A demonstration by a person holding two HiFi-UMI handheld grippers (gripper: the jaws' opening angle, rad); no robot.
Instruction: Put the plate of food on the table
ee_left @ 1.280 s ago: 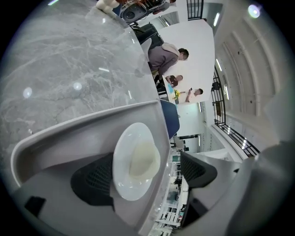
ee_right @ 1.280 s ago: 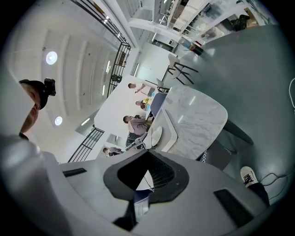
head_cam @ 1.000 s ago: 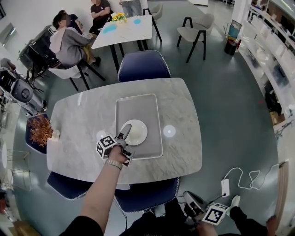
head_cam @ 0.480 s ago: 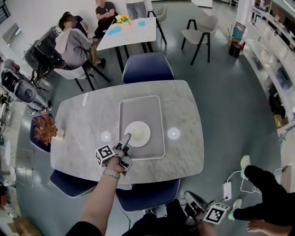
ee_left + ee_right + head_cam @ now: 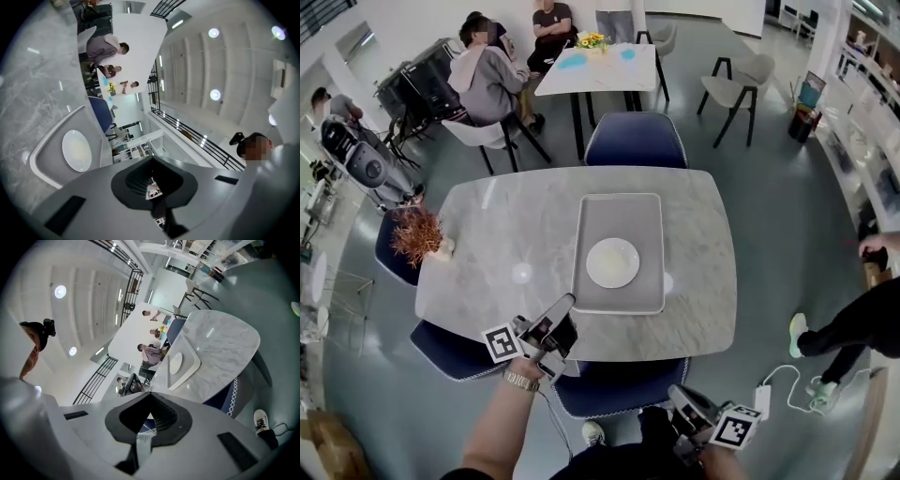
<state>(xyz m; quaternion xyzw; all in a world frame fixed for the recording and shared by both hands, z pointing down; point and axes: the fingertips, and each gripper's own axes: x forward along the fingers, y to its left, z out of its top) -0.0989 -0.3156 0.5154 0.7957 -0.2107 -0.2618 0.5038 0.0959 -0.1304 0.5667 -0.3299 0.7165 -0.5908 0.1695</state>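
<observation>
A white plate [image 5: 613,262] lies on a grey tray [image 5: 619,220] in the middle of the marble table [image 5: 497,234]; I can make out no food on it. My left gripper [image 5: 567,301] hovers over the table's near edge, a short way from the tray's near left corner. Its jaws are shut with nothing between them. In the left gripper view the plate [image 5: 76,150] and tray [image 5: 44,159] lie off to the left of the closed jaws [image 5: 151,183]. My right gripper [image 5: 686,403] hangs low below the table, shut and empty [image 5: 143,423]; it sees the plate [image 5: 176,363] from afar.
Blue chairs [image 5: 636,139] stand round the table, one [image 5: 619,384] right under the near edge. A dried plant [image 5: 417,234] sits at the table's left end. People sit at a far white table [image 5: 600,66]. A person [image 5: 853,323] moves at the right; a cable [image 5: 787,380] lies on the floor.
My left gripper has pulled back from the plate's rim, off the tray, to the table's near edge. The plate stays on the tray. A person has come in at the right.
</observation>
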